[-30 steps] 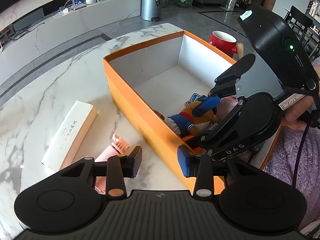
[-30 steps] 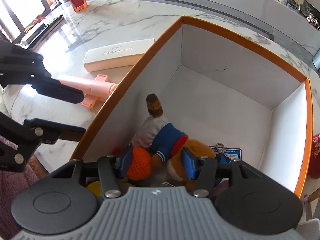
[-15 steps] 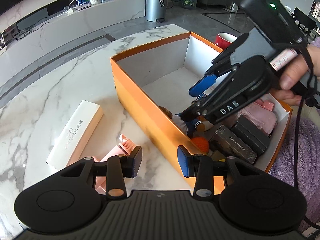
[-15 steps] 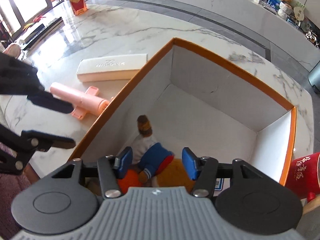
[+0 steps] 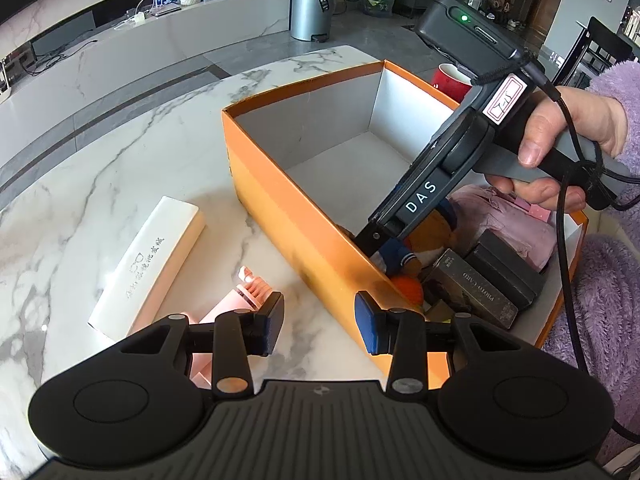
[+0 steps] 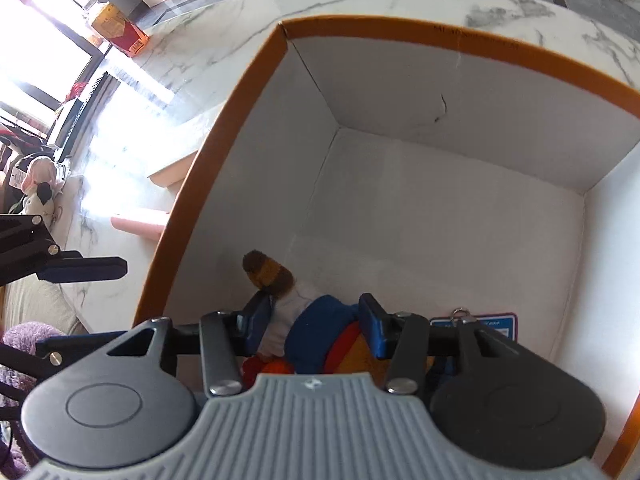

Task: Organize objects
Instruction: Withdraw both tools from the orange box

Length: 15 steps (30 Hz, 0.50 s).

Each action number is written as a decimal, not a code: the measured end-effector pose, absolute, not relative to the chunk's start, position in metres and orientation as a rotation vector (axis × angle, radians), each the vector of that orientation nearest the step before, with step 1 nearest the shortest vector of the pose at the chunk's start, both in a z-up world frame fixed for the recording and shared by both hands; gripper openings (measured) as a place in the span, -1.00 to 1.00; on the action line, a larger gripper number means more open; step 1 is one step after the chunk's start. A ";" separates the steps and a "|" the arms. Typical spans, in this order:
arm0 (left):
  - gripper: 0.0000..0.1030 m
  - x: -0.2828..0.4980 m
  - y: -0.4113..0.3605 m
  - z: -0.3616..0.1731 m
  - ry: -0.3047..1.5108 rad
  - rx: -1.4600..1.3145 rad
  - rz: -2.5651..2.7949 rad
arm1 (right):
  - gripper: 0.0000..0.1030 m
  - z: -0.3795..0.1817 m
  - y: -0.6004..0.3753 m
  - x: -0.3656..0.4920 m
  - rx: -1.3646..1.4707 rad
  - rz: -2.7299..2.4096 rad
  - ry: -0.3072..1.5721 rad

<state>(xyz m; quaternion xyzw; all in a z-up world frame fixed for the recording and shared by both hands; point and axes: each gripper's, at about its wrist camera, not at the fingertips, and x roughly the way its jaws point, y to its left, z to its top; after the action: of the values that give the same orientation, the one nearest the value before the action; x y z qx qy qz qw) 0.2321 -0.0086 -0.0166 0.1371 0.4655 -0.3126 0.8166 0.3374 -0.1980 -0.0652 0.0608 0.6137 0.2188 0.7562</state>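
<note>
R claw (image 6: 313,326) inside orange box (image 5: 304,236), jaws apart, straddling plush toy (image 6: 320,332); pads at its sides, contact can't tell. L claw (image 5: 319,326) wide, holding nothing, hovers over tabletop (image 5: 120,152) just outside box wall. Pink tool (image 5: 244,300) under L finger; white box (image 5: 148,264) beside it.

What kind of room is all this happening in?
Probably a home living or dining room: a marble table, a long low cabinet with ornaments, a steel pedal bin and dining chairs behind.

right gripper (image 5: 424,196): "DAS" | dark box (image 5: 476,290): "PHOTO CARD"
</note>
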 end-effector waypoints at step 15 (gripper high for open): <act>-0.10 0.212 0.005 0.012 0.941 0.314 -0.626 | 0.01 -0.046 -0.186 0.321 0.077 0.455 1.260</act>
<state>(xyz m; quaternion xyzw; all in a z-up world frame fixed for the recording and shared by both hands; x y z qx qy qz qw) 0.2125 0.0054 0.0117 0.1484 0.4439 -0.2954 0.8329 0.3213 -0.1856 -0.0457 0.0356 0.5839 0.2110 0.7831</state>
